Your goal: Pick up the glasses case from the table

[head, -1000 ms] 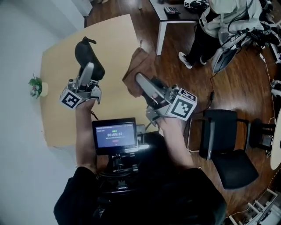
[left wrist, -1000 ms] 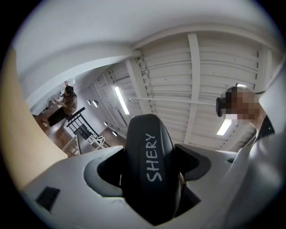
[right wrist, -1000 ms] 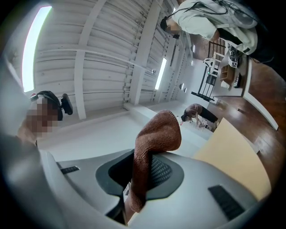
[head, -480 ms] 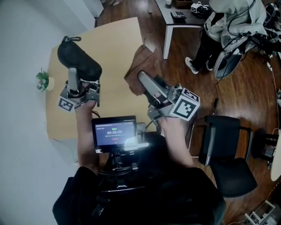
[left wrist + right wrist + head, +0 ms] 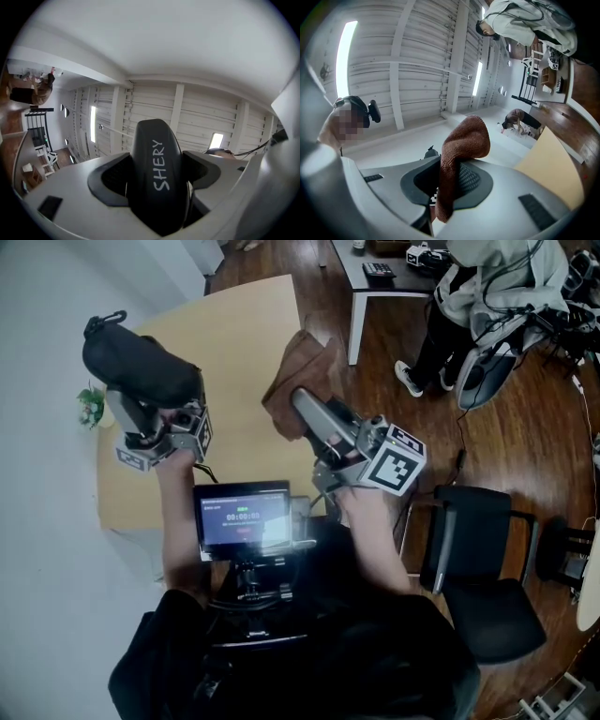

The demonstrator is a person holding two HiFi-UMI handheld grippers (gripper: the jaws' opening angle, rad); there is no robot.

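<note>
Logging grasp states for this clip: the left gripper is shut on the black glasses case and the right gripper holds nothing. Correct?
Not quite. The right gripper view shows the right gripper shut on a brown cloth. The left gripper is indeed shut on the black glasses case.

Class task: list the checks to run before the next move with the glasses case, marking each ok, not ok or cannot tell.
1. Left hand-held gripper shut on glasses case: ok.
2. Case off the table: ok.
3. Case centred between the jaws: ok.
4. Right hand-held gripper free: not ok, shut on brown cloth.
5. Potted plant clear of the case: cannot tell, partly hidden.
</note>
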